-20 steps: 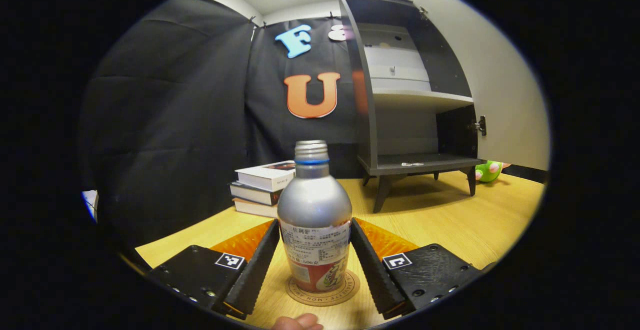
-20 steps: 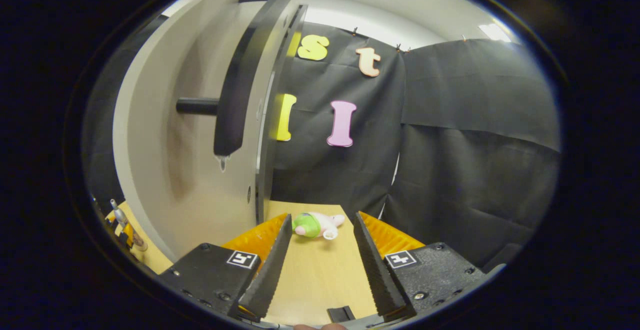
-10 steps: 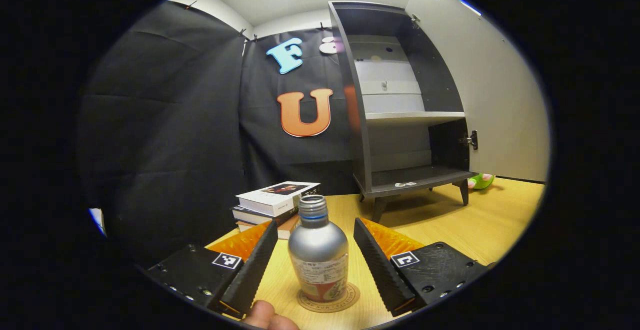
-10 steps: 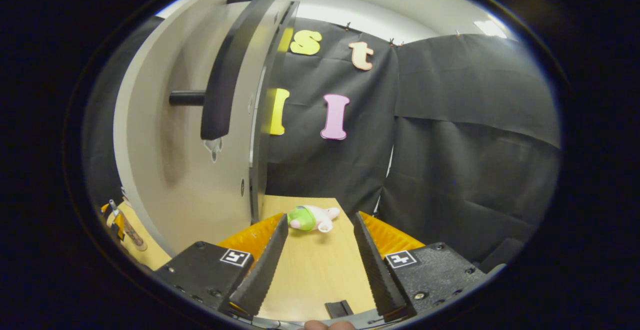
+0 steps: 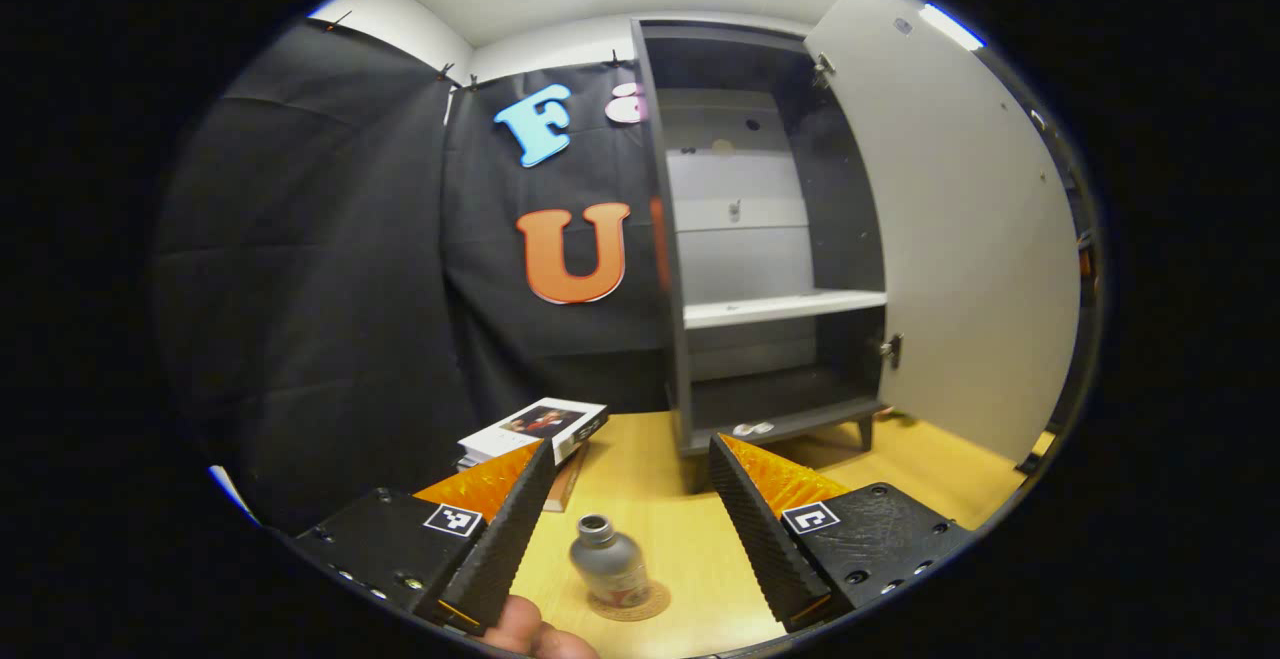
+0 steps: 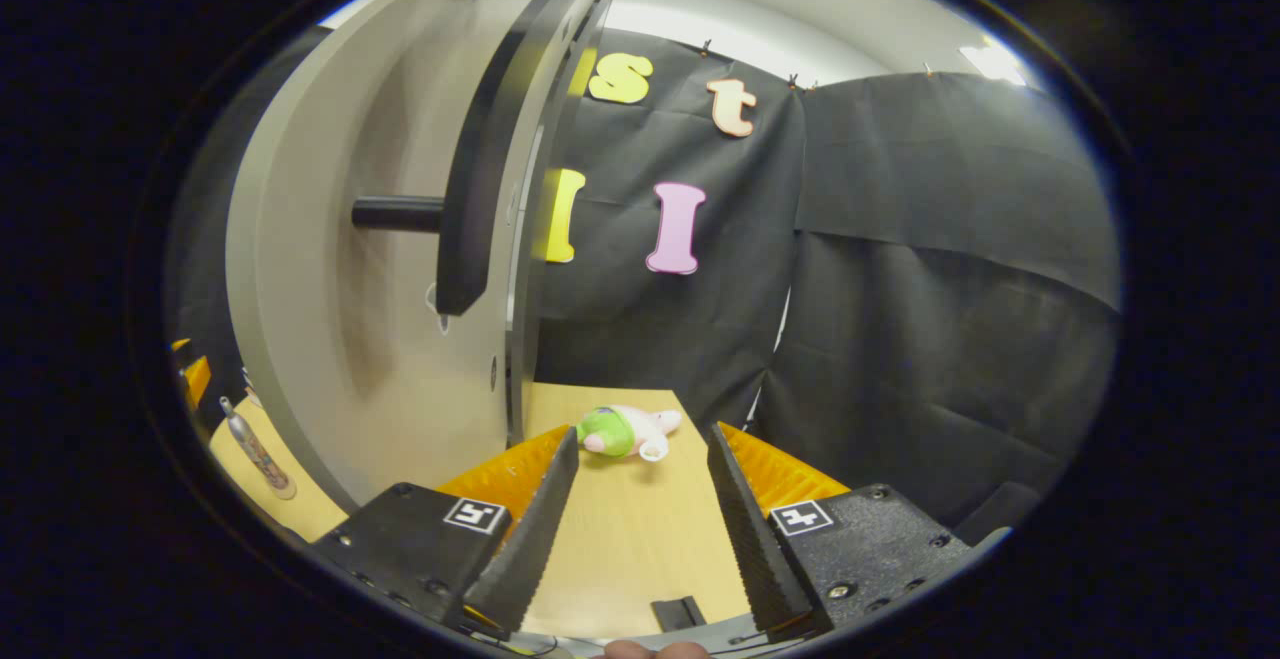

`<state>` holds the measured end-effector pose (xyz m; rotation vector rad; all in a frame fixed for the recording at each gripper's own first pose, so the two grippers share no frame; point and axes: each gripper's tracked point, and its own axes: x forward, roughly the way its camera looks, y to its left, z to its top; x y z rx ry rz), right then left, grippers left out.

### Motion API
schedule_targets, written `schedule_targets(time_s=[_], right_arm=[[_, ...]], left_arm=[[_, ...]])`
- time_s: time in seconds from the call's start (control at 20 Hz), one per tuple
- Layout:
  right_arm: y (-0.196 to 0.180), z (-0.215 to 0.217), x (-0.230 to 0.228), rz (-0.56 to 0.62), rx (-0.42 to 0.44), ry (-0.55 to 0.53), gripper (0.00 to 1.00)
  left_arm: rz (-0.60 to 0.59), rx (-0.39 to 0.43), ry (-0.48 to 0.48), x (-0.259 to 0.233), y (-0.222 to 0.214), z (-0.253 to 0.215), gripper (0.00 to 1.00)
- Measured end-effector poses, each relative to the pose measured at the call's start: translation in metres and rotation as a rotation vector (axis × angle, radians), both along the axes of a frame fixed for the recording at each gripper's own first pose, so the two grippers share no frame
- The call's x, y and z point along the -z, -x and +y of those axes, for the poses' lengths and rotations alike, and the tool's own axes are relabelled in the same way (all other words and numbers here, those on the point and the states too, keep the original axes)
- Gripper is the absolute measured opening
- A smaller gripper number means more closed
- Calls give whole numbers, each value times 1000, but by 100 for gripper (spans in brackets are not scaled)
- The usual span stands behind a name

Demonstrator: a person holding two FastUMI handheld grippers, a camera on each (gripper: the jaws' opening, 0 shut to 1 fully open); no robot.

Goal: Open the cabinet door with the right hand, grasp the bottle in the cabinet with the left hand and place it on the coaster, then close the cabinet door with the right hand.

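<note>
A silver bottle (image 5: 607,564) with a red-and-white label stands upright on a round coaster (image 5: 648,603) on the wooden table. My left gripper (image 5: 630,524) hangs open above and behind the bottle, not touching it. The grey cabinet (image 5: 760,239) stands beyond with its pale door (image 5: 960,239) swung wide to the right. In the right gripper view the door (image 6: 380,269) rises at the left with its dark bar handle (image 6: 490,139). My right gripper (image 6: 640,509) is open just right of the door's edge, holding nothing. The bottle (image 6: 255,449) shows small at far left.
A stack of books (image 5: 535,434) lies left of the cabinet. A green and pink plush toy (image 6: 625,431) lies on the table beyond my right gripper. A small white item (image 5: 752,429) rests on the cabinet's bottom shelf. Black cloth walls close in the table.
My left gripper has risen and pulled back from the bottle, which stays standing on the coaster. The right gripper has shifted only slightly beside the door.
</note>
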<state>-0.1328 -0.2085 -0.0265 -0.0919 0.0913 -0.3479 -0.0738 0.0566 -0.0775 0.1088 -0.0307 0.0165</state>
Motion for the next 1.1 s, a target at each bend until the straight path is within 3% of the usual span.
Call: schedule_targets(time_s=[0.15, 0.25, 0.4, 0.45, 0.5, 0.55, 0.65, 0.7, 0.75, 0.95, 1.1], right_arm=[[4, -4, -11, -29, 17, -49, 81], [7, -11, -10, -50, 35, -82, 87], [10, -24, -13, -85, 57, -166, 84], [9, -24, -16, -93, 51, -188, 84], [7, -23, -20, -102, 47, -195, 83], [6, -25, -26, -111, 49, -188, 82], [5, -24, -37, -123, 44, -175, 80], [6, -24, -43, -134, 41, -171, 80], [7, -23, -49, -148, 41, -171, 80], [12, -17, -51, -116, 11, -158, 80], [25, -29, -57, -132, 34, -189, 81]], left_arm=[[-2, 77, 102, -62, -4, -51, 93], [-6, 78, 150, -98, -9, -67, 94], [-59, 46, 167, -129, -20, -73, 94], [-48, 45, 167, -128, -23, -76, 94], [-36, 30, 157, -126, -25, -75, 100], [-35, 24, 143, -127, -26, -75, 91], [-41, 16, 118, -126, -27, -77, 91], [-47, 22, 111, -126, -28, -80, 100], [-42, 26, 100, -122, -30, -83, 92], [-28, 19, 30, -108, -38, -85, 92], [-43, 20, 15, -106, -43, -88, 92]])
